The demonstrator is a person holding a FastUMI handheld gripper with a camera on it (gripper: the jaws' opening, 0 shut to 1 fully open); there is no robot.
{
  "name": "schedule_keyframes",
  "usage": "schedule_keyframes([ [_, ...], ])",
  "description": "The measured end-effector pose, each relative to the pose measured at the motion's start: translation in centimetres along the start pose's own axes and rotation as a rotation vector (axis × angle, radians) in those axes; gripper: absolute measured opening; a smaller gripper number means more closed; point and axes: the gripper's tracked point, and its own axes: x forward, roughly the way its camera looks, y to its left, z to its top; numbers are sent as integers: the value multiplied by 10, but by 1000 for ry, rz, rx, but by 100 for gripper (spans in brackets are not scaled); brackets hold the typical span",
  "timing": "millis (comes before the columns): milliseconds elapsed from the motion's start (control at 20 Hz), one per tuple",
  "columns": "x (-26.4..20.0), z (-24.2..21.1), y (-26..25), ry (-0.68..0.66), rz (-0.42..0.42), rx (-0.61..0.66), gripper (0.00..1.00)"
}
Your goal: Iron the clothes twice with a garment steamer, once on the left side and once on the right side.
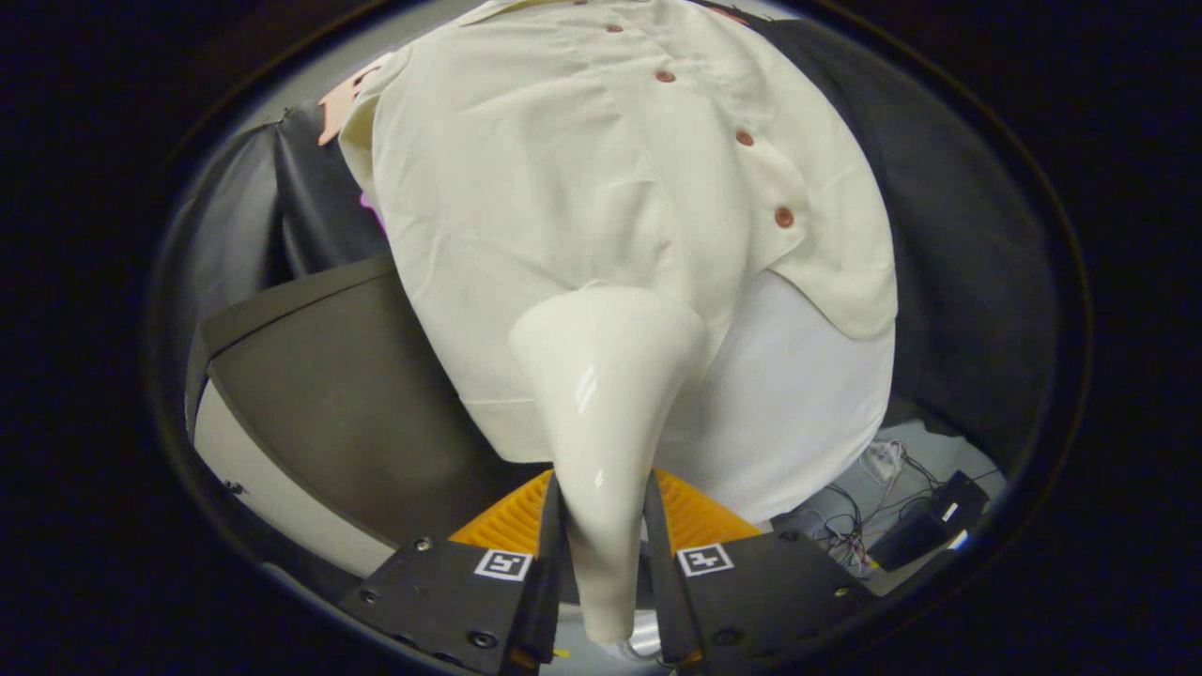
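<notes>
— The garment steamer [606, 404], where is it right now?

— It's in my tool [601, 554]. Both fingers press on its narrow handle, one on the left side and one on the right, so the tool is clamped on it. The body widens as it runs away from me, and its broad head rests against the shirt [601, 188].

— Which part of the shirt does the head touch?

— The lower front, just left of the button placket. The buttons [782, 217] run in a line up and away to the right of the head. I can't tell whether any steam is coming out.

— How does the shirt hang?

— It hangs cream-coloured in front of me, its front facing my tool, with its hem reaching down past the steamer head on the left. On the right the front panel ends higher, and a white layer [808, 394] shows below it.

— What else is around?

— A dark surface [319, 394] with a pale edge lies to the left, nearer than the shirt. Just ahead of my fingers, behind the steamer handle, sits an orange ribbed piece [700, 516]. Down to the right lies a tangle of cables [873, 507] beside a black box [930, 530].
</notes>
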Motion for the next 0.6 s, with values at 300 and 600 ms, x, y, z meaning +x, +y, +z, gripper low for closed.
schedule_keyframes([
  [300,-5,-10,2,13,-5,-9,42],
  [600,-49,28,25,-63,43,-53,42],
])
